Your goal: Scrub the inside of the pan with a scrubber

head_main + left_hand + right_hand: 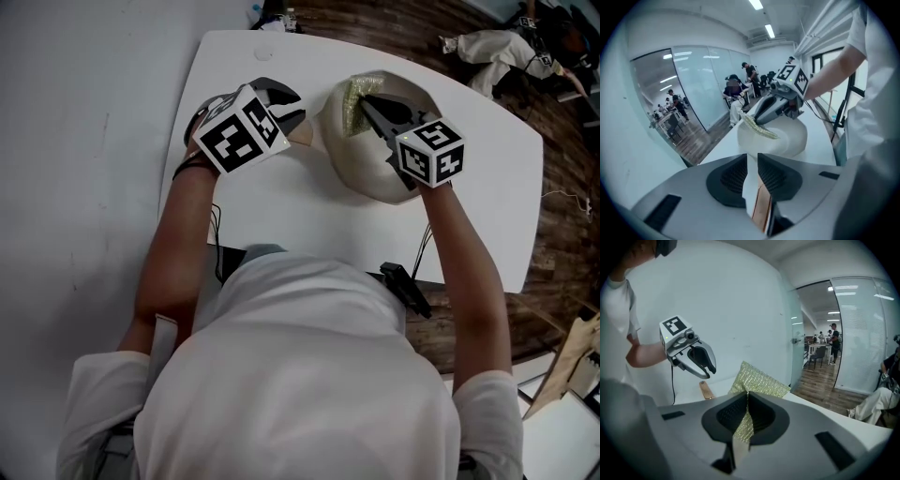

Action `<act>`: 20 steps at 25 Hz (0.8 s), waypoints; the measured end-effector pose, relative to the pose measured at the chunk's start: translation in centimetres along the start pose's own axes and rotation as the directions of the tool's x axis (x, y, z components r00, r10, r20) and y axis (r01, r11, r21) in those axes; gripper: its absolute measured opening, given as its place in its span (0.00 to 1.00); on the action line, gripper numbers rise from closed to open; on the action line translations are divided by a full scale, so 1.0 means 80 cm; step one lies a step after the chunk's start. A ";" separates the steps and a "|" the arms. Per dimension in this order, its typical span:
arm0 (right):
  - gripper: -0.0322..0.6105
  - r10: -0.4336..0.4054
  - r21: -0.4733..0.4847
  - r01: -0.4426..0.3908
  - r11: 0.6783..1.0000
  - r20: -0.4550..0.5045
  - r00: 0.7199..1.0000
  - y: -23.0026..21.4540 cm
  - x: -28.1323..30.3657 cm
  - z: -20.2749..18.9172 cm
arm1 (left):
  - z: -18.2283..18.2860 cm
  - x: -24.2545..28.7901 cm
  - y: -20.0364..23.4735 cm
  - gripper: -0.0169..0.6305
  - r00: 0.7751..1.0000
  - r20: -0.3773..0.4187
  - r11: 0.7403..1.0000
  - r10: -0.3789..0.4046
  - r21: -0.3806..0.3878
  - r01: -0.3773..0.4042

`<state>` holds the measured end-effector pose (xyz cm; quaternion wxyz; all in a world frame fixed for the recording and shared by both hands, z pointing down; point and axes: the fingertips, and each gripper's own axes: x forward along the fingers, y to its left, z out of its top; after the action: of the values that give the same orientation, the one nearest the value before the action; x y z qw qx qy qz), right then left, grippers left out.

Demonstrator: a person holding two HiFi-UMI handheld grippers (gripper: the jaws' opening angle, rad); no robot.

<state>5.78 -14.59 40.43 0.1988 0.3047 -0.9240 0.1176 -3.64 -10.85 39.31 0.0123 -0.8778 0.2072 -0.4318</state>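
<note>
Here, a cream pan [367, 176] is shown on a white table [281, 202], between two hand-held grippers. The wooden handle [302, 131] of the pan is taken between the jaws of the left gripper [288, 113]; in the left gripper view [751, 169] the ribbed pads are seen drawn in on either side of the handle [762, 210], apparently pressing on it. A green-gold scrubber [349, 105] is pinched by the right gripper [365, 102], and in the right gripper view [747, 411] the jaws are seen closed on its lower edge, with the rest of the scrubber [759, 383] standing up beyond them. The scrubber is held at the far rim of the pan. Whether the pan rests flat on the table or is tipped clear of it cannot be settled from these views.
</note>
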 end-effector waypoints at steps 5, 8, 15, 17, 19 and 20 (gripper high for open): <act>0.09 -0.070 0.044 0.066 0.997 0.085 0.994 -0.007 -0.038 0.013 | 0.023 -0.031 0.011 0.07 0.979 0.168 0.990 0.111 -0.100 -0.095; 0.09 -0.111 0.074 0.101 0.992 0.141 0.984 -0.010 -0.062 0.022 | 0.037 -0.056 0.017 0.05 0.941 0.289 0.977 0.174 -0.171 -0.128; 0.09 -0.209 0.134 0.177 0.975 0.282 0.937 -0.015 -0.123 0.050 | 0.059 -0.120 0.033 0.05 0.793 0.543 0.938 0.278 -0.332 -0.101; 0.09 -0.221 0.130 0.189 0.973 0.313 0.924 -0.011 -0.139 0.060 | 0.059 -0.130 0.036 0.05 0.768 0.565 0.930 0.303 -0.352 -0.108; 0.09 -0.249 0.134 0.215 0.967 0.349 0.904 -0.008 -0.157 0.069 | 0.057 -0.138 0.037 0.05 0.749 0.578 0.920 0.324 -0.379 -0.106; 0.09 -0.266 0.129 0.235 0.963 0.363 0.893 -0.007 -0.165 0.072 | 0.056 -0.142 0.037 0.05 0.738 0.586 0.913 0.334 -0.395 -0.100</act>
<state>14.14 -10.14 29.56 0.0184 0.4460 -0.8923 0.0677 -7.41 -10.05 27.38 -0.0172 -0.9295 0.3637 -0.0588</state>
